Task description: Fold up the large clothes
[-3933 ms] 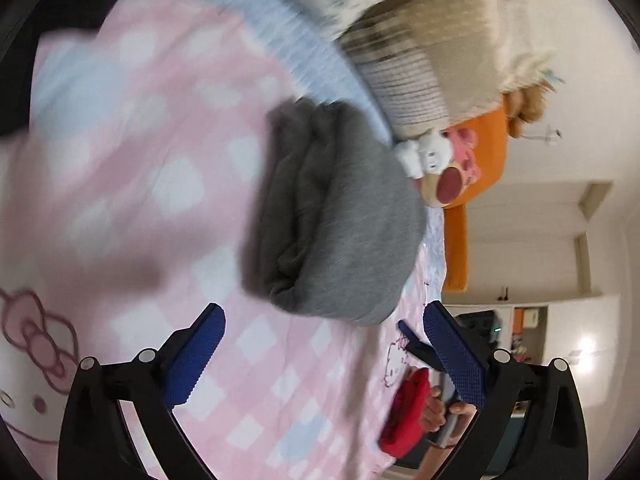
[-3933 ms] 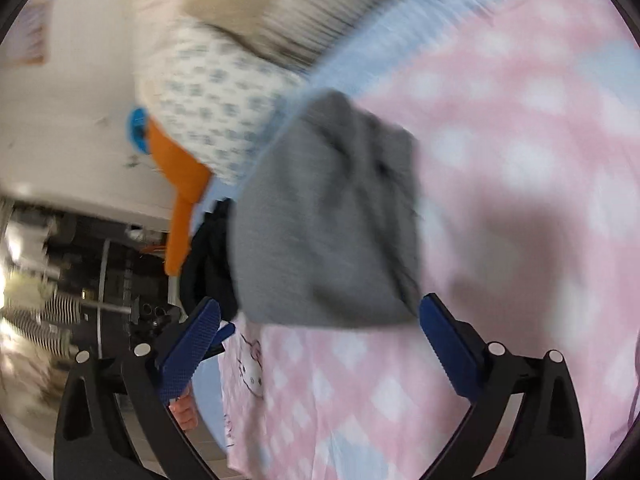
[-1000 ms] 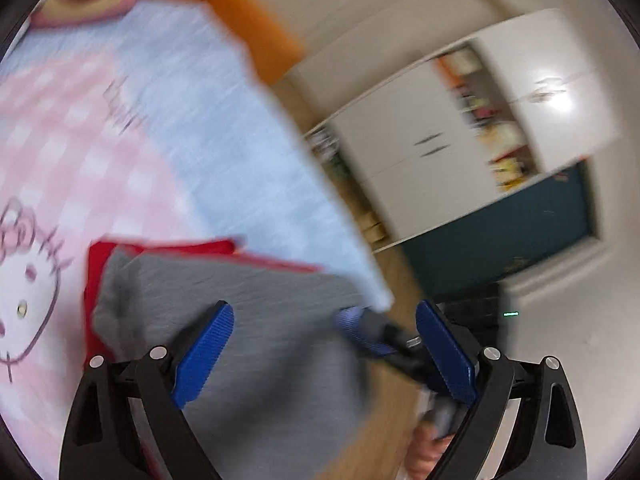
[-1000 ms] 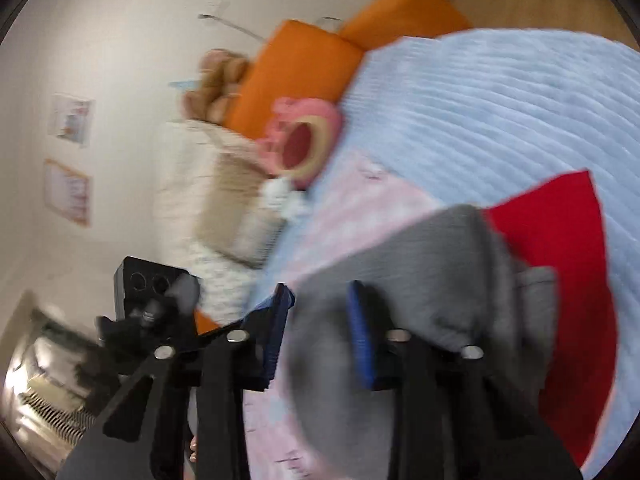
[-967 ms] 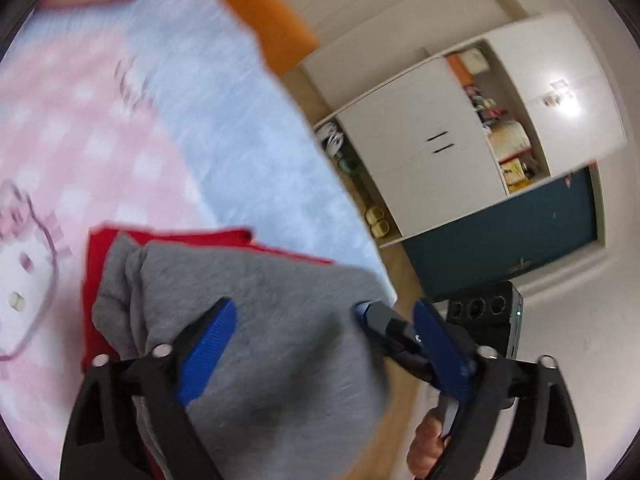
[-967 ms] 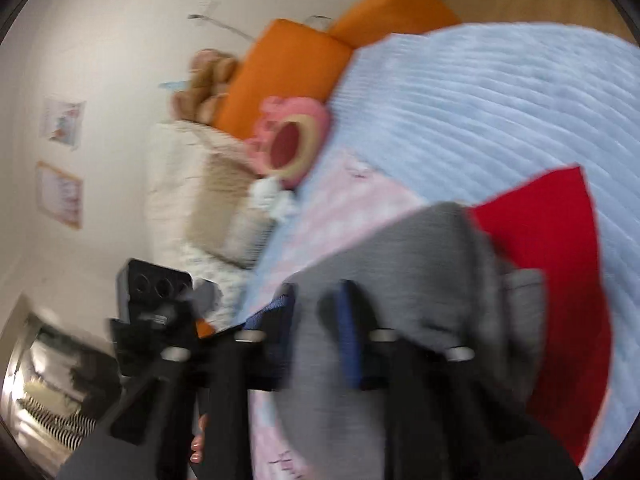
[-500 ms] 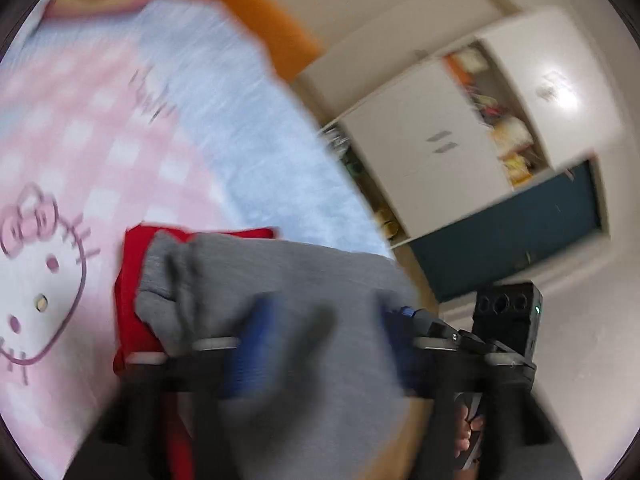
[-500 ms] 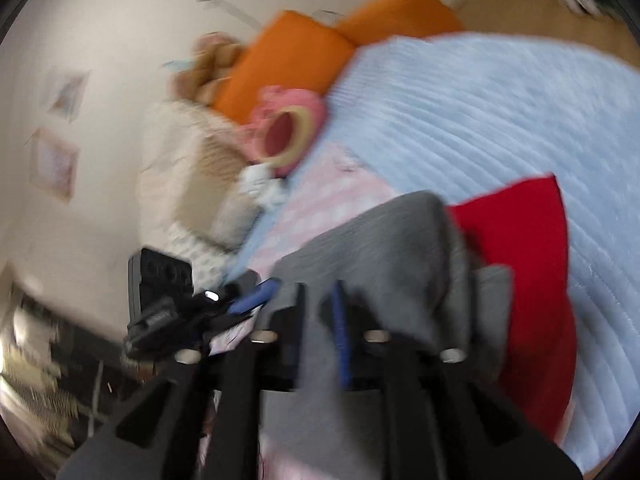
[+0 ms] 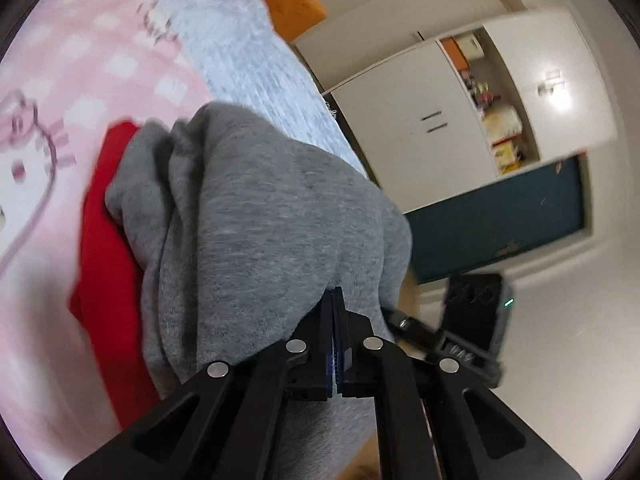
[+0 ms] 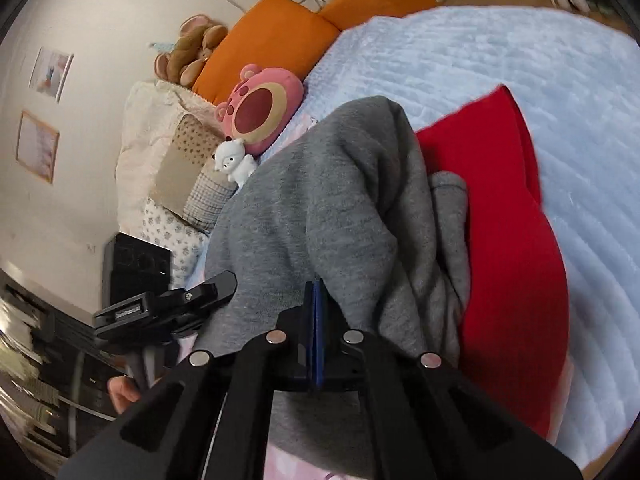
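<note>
I see a heather-grey fleece garment [image 10: 320,200] over a plain red folded cloth [image 10: 512,216], a pink-and-white checked blanket [image 9: 80,60] (cartoon cat outline printed on it), a pale blue ribbed bedspread [image 10: 500,52] and two solid orange cushions [image 10: 272,40].

- No words, numbers, brand names or labels can be read in either wrist view.
- The pink checked blanket [image 9: 100,60] carries a cartoon cat face with whiskers near its left edge, and a small dark scribble near its far edge beside the pale blue bedspread [image 9: 240,52]; the scribble is too blurred to read.
- Two framed pictures [image 10: 38,146] hang on the wall; their contents are too small to make out.
</note>
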